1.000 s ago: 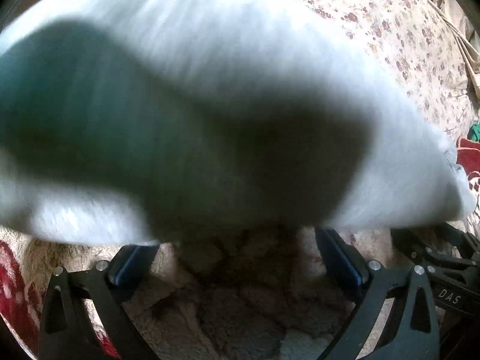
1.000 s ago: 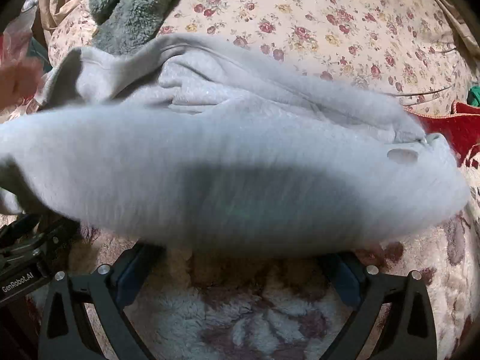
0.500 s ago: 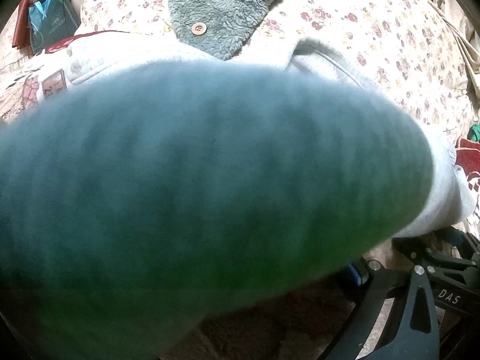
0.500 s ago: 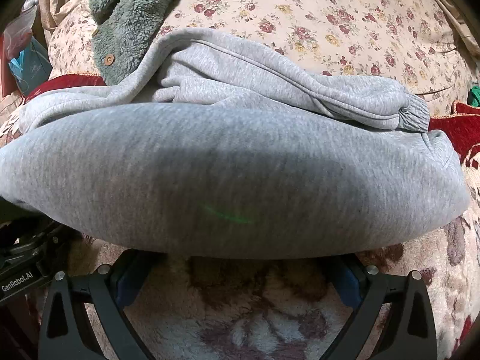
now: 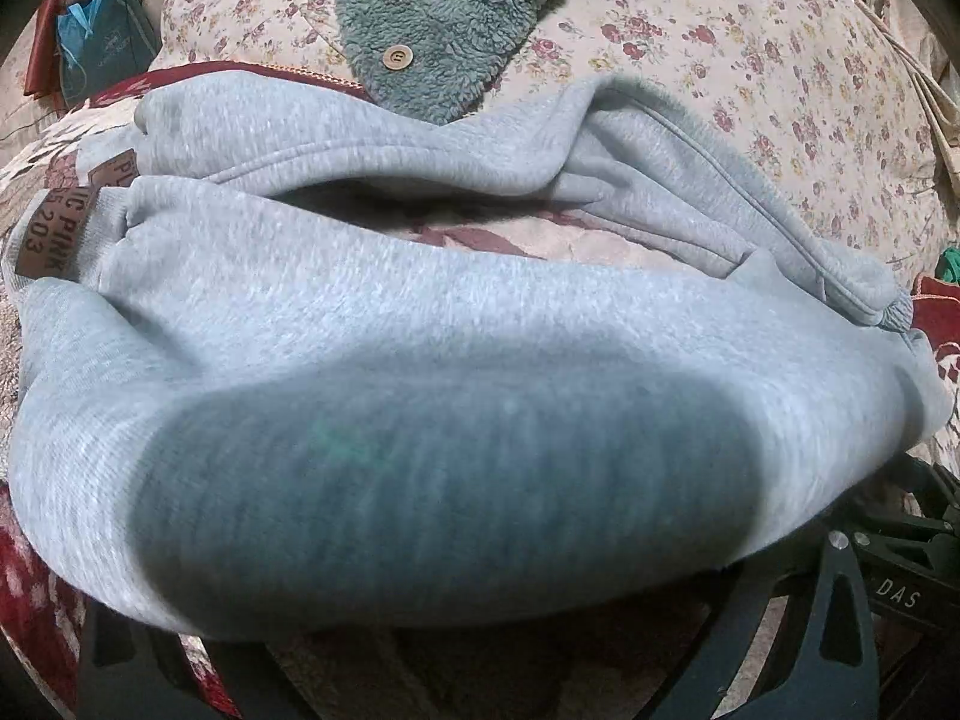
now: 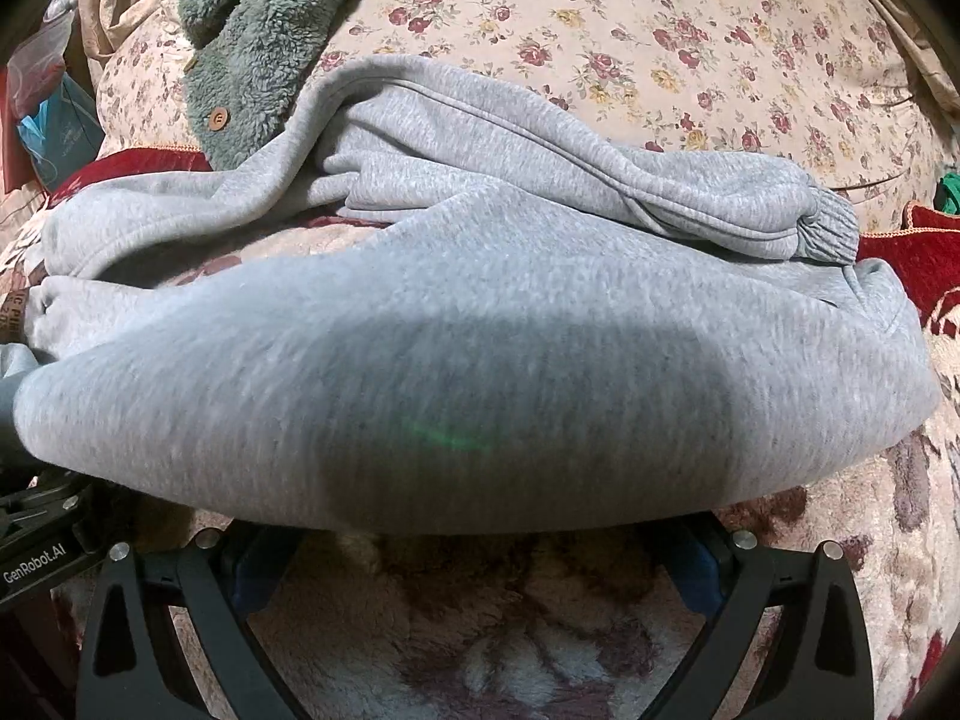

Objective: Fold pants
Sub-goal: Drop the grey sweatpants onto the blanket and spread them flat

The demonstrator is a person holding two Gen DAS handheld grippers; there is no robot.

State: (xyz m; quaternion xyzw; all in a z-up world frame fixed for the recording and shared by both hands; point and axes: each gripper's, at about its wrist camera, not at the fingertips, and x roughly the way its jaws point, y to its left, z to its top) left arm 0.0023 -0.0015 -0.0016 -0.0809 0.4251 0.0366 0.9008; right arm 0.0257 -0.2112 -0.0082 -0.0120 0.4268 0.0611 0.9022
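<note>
Spreading across the whole scene, the floral bedspread fills twelve o'clock in both wrist views, with a plush red-and-cream blanket below it at six o'clock. On these lie the grey pants, bunched into a thick fold that spans the middle of both views from nine to three o'clock; one leg runs behind the fold and ends in a ribbed cuff at about two o'clock. A green fleece garment with a wooden button lies at twelve o'clock, touching the pants' far edge. A brown label sits on the waistband at nine o'clock. The right gripper has its fingers spread wide, their tips under the fold's near edge. The left gripper is mostly covered by cloth; I cannot tell how its fingers stand.
</note>
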